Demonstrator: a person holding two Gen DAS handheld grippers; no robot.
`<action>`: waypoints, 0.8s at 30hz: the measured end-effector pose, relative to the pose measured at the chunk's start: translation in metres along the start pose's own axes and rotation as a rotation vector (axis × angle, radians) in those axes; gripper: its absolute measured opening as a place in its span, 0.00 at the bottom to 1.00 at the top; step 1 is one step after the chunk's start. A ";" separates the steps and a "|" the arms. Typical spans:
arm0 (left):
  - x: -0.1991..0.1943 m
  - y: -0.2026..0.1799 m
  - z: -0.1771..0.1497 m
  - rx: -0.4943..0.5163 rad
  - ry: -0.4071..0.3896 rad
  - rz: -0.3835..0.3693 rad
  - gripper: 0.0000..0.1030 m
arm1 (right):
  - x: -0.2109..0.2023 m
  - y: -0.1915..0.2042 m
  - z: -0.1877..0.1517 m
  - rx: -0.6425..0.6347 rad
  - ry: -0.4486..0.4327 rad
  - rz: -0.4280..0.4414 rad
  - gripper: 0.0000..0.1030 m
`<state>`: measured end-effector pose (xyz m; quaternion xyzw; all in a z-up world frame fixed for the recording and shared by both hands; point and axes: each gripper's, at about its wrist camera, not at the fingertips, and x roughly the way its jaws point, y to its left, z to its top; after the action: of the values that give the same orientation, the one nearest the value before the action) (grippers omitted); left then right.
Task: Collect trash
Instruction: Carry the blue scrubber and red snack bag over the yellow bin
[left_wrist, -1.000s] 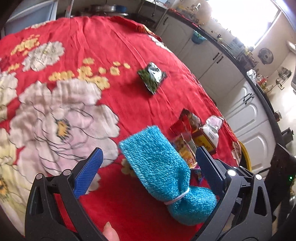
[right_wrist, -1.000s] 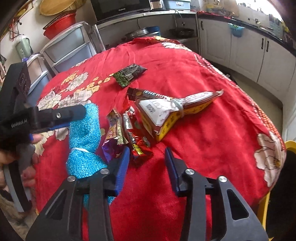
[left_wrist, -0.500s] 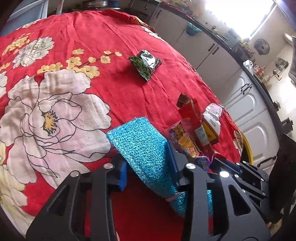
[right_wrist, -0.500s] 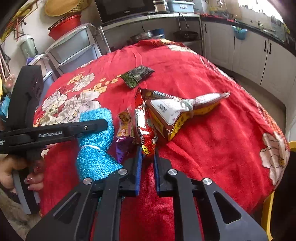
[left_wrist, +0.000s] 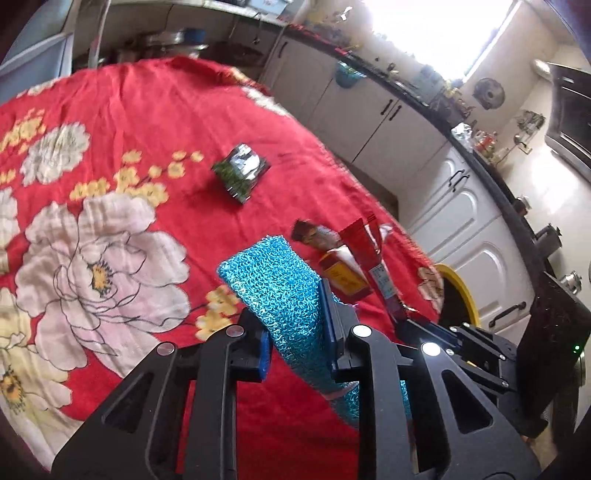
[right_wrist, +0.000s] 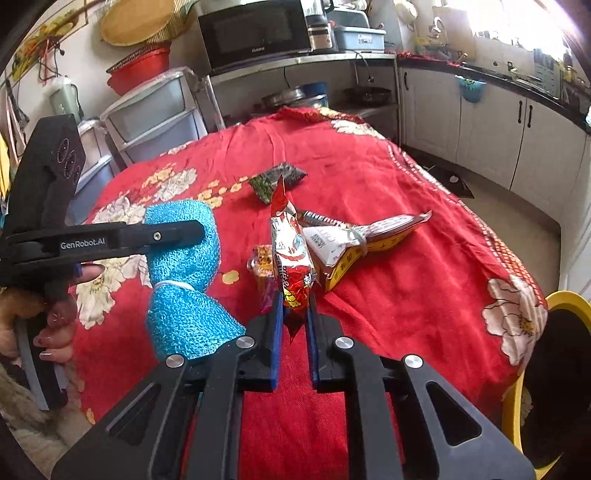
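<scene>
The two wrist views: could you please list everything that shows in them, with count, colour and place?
knitted scrubber cloth tied with a white band: one, turquoise, pinched in the left gripper, whose jaws are closing
shiny snack wrapper: one, red, clamped upright in the right gripper
small sweet wrapper: one, orange and purple, on the tablecloth behind the red wrapper
tied carton packet: one, brown, white and yellow, mid-table
foil packet: one, green and silver, farther back
flowered tablecloth: one, red
bin rim: one, yellow, at the table's right edge
left gripper: black, blue pads
right gripper: black, blue pads
</scene>
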<state>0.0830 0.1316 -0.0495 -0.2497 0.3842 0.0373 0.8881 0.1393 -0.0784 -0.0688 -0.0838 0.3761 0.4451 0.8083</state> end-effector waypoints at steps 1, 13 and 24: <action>-0.001 -0.004 0.001 0.008 -0.005 -0.002 0.15 | -0.004 -0.001 0.000 0.003 -0.007 -0.002 0.11; 0.002 -0.056 0.009 0.109 -0.040 -0.037 0.15 | -0.040 -0.023 -0.006 0.068 -0.077 -0.057 0.11; 0.013 -0.094 0.012 0.170 -0.045 -0.080 0.15 | -0.076 -0.054 -0.015 0.140 -0.138 -0.140 0.11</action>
<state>0.1242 0.0533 -0.0127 -0.1878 0.3558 -0.0254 0.9151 0.1493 -0.1666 -0.0382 -0.0225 0.3432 0.3649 0.8652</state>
